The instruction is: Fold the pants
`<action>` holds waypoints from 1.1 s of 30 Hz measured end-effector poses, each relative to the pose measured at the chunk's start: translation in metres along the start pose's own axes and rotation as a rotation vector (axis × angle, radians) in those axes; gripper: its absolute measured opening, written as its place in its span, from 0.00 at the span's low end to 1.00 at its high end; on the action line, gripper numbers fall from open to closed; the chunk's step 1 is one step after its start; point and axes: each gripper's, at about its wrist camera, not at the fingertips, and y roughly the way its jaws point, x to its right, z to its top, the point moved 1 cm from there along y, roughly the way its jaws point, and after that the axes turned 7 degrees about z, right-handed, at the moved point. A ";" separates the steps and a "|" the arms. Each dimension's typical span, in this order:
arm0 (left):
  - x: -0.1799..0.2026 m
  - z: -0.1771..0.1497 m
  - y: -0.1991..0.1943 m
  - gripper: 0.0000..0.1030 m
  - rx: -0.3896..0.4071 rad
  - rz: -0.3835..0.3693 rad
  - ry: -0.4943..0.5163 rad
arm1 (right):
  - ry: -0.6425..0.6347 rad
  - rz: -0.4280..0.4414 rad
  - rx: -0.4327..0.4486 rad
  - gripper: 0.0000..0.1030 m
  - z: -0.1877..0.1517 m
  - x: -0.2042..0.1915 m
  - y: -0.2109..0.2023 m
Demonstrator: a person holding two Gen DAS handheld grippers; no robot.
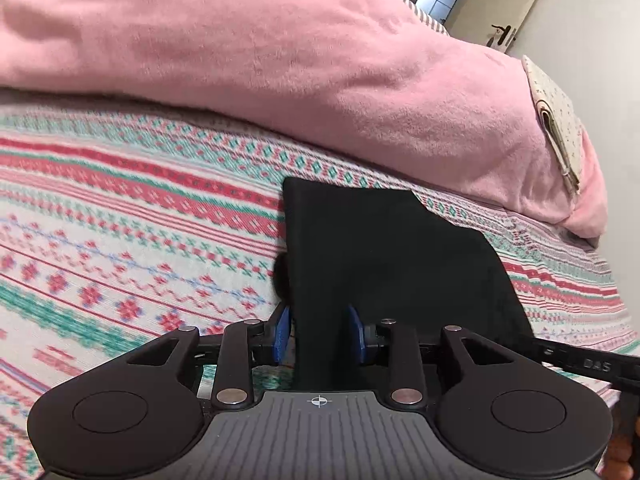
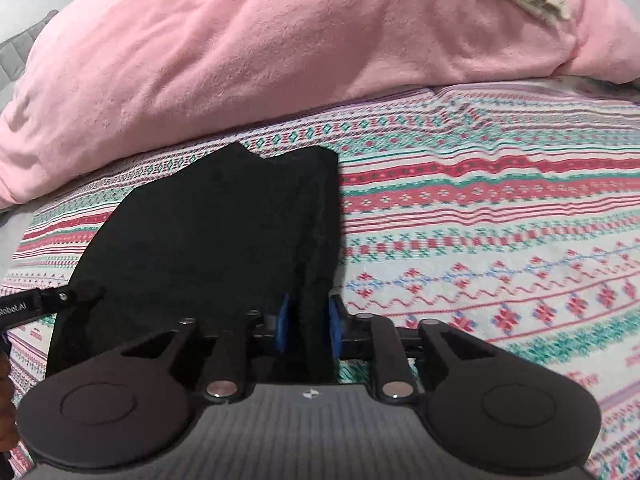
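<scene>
The black pants (image 1: 384, 248) lie folded flat on the patterned bedspread (image 1: 120, 216). In the left wrist view my left gripper (image 1: 320, 334) straddles the near left edge of the pants, its blue pads (image 1: 282, 332) a little apart with black cloth between them. In the right wrist view the pants (image 2: 216, 232) fill the left centre, and my right gripper (image 2: 307, 326) straddles their near right edge, blue pads (image 2: 334, 326) on each side of a thick fold. Whether either pair of pads presses the cloth is unclear. The other gripper's tip (image 2: 60, 298) shows at the left.
A big pink blanket (image 1: 260, 52) is heaped along the far side of the bed (image 2: 500, 208). A folded floral cloth (image 1: 558, 120) rests on its right end. A door and a wall stand beyond, at the upper right.
</scene>
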 end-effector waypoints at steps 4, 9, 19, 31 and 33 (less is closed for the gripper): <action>0.002 -0.003 -0.025 0.31 0.047 0.059 0.005 | -0.026 -0.005 0.050 0.43 -0.012 -0.011 -0.023; 0.011 -0.024 -0.069 0.47 0.121 0.182 0.079 | -0.065 0.031 0.092 0.45 -0.031 -0.030 -0.054; 0.019 -0.088 -0.147 0.66 0.166 0.277 0.129 | -0.092 0.040 0.148 0.56 -0.102 -0.058 -0.104; 0.017 -0.143 -0.157 0.92 0.184 0.321 0.154 | -0.124 -0.038 0.191 0.64 -0.160 -0.069 -0.130; 0.016 -0.145 -0.152 0.95 0.161 0.315 0.157 | -0.103 -0.033 0.178 0.67 -0.163 -0.065 -0.128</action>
